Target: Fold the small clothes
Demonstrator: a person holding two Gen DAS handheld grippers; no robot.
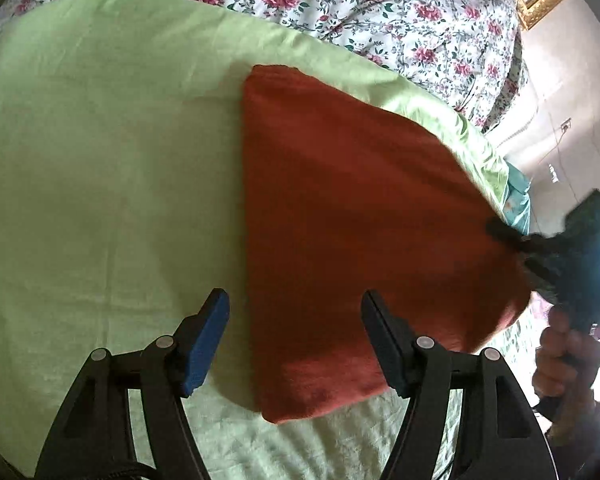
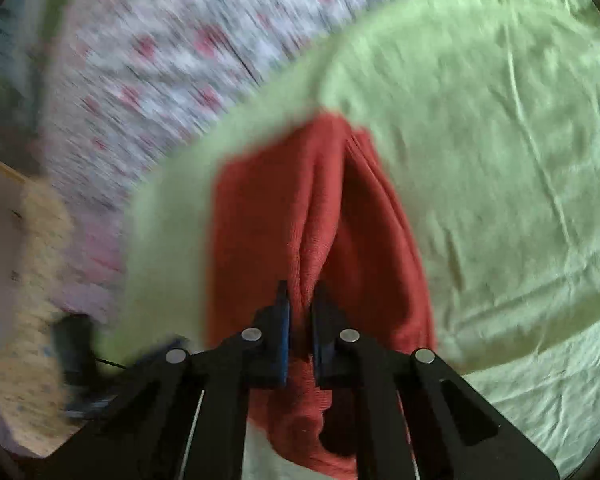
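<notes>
One rust-red knitted garment (image 1: 360, 220) lies on the pale green sheet (image 1: 100, 160) spread over a floral-print bedcover (image 1: 380, 4). The left gripper (image 1: 294, 340) hovers with jaws wide apart at the garment's near edge, holding nothing. The right gripper (image 2: 300, 320) is clamped narrowly on the garment's bunched corner. No writing is legible.

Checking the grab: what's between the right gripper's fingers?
In the right wrist view, a bunched edge of the red cloth sits pinched between the right gripper's fingers, over the green sheet.
</notes>
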